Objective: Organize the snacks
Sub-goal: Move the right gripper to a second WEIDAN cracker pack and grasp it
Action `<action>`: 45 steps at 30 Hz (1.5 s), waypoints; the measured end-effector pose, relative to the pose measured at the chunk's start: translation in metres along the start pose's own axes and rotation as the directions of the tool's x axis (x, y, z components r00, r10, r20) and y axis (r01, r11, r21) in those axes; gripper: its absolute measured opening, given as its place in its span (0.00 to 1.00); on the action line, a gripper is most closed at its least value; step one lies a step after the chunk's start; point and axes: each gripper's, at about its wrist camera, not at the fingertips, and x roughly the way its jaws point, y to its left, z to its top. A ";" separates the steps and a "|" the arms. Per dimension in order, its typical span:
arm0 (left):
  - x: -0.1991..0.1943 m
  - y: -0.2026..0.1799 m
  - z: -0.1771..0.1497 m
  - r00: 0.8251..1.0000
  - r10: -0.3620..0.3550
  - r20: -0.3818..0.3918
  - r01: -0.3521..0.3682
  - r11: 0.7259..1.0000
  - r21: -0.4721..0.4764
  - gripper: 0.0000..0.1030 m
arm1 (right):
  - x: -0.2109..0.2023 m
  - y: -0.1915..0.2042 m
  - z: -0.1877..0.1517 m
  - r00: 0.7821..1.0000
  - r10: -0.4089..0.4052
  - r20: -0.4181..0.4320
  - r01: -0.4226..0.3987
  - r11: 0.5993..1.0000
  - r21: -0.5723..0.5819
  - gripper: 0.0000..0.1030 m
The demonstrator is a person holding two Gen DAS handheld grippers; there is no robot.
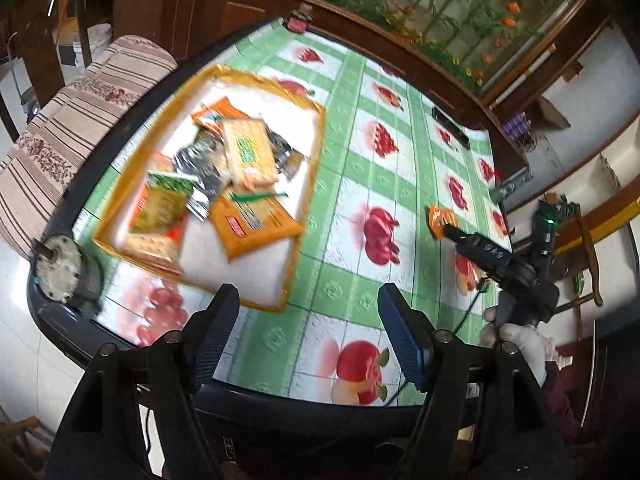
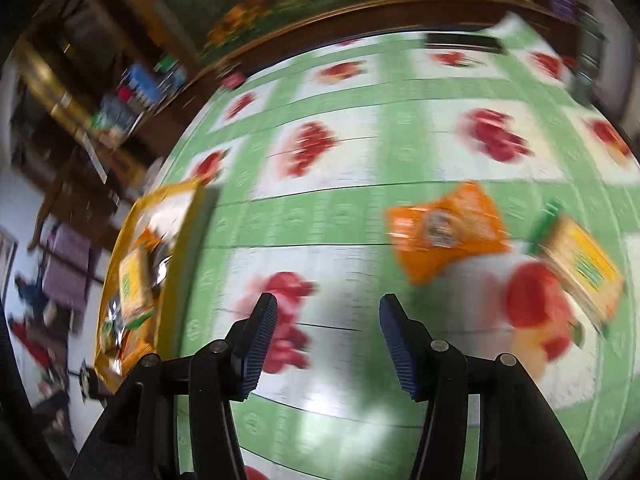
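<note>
A yellow-rimmed tray (image 1: 316,148) with a white bottom lies on the green fruit-print tablecloth (image 1: 348,208), left of centre. Several snack packets are piled in it, among them a cracker pack (image 1: 250,152) and an orange packet (image 1: 256,224). My left gripper (image 1: 308,300) hovers open and empty just in front of the tray's near corner. In the right wrist view an orange packet (image 2: 444,232) and a yellow-green cracker pack (image 2: 580,264) lie loose on the cloth, ahead and to the right of my right gripper (image 2: 326,312), which is open and empty. The tray (image 2: 120,240) sits at its far left.
A black remote-like bar (image 1: 450,122) and a small red item (image 1: 298,24) lie at the table's far edge. A metal cylinder (image 1: 60,272) stands on the near left corner. A striped cushioned chair (image 1: 80,120) is beside the table, with wooden cabinets behind.
</note>
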 end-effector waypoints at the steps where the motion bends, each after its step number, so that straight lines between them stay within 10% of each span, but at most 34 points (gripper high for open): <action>1: 0.002 -0.003 -0.002 1.000 -0.002 -0.006 0.002 1.000 0.005 0.69 | -0.006 -0.012 -0.001 1.000 -0.019 0.017 0.019 1.000 0.025 0.54; 19: 0.037 -0.027 -0.015 0.991 -0.079 -0.105 0.083 0.996 0.035 0.69 | -0.039 -0.168 0.008 0.987 -0.143 0.075 0.093 0.882 0.463 0.58; 34: 0.055 -0.026 -0.012 0.983 -0.093 -0.161 0.102 0.993 0.053 0.69 | -0.012 -0.195 0.056 0.960 -0.267 0.081 0.206 0.875 0.438 0.60; 45: 0.069 -0.045 0.006 0.977 -0.118 -0.179 0.141 0.982 0.122 0.69 | 0.002 -0.159 0.036 0.985 -0.160 -0.061 0.172 0.932 0.320 0.63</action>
